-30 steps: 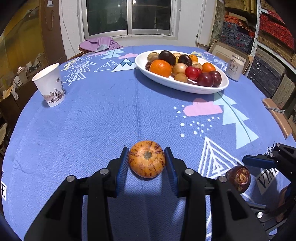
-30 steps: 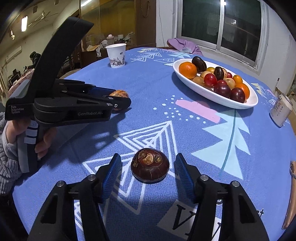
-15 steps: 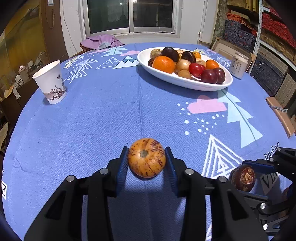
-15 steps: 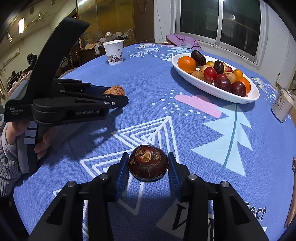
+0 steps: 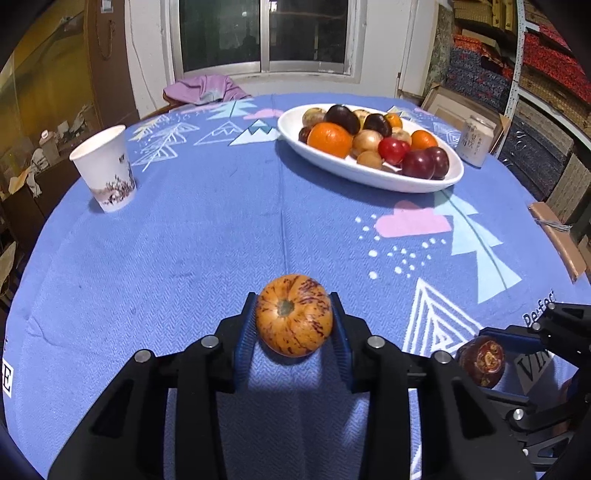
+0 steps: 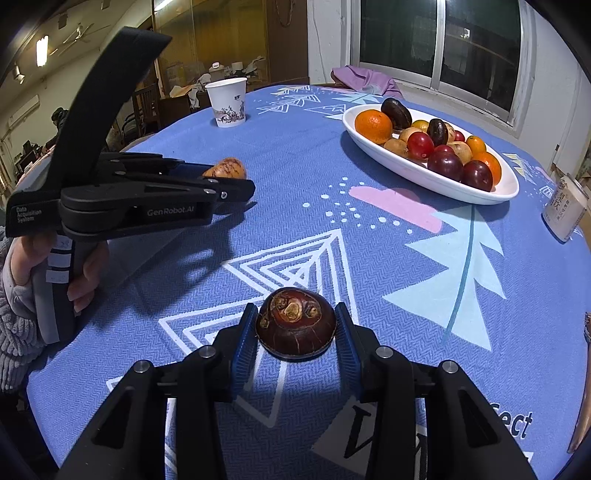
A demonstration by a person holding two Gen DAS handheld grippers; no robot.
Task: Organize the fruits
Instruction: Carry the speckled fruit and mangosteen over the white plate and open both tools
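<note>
Gripping an orange, purple-streaked round fruit (image 5: 294, 319) at six o'clock on the blue tablecloth (image 5: 207, 240), the left gripper (image 5: 294, 328) stays clenched; the right gripper (image 6: 295, 334) clamps a glossy dark-brown fruit (image 6: 295, 326) with tan scars. The white fruit bowl (image 5: 373, 176) lies at one o'clock.

A lived-in home dining room is showing here: a round table (image 5: 184, 229) wearing a blue patterned cloth is standing before a sliding window (image 5: 266, 35), a purple garment (image 5: 201, 88) is lying at its far edge, stacked folded textiles (image 5: 546, 62) are filling shelves on the right, and cluttered furniture (image 6: 192, 92) is sitting far left.
</note>
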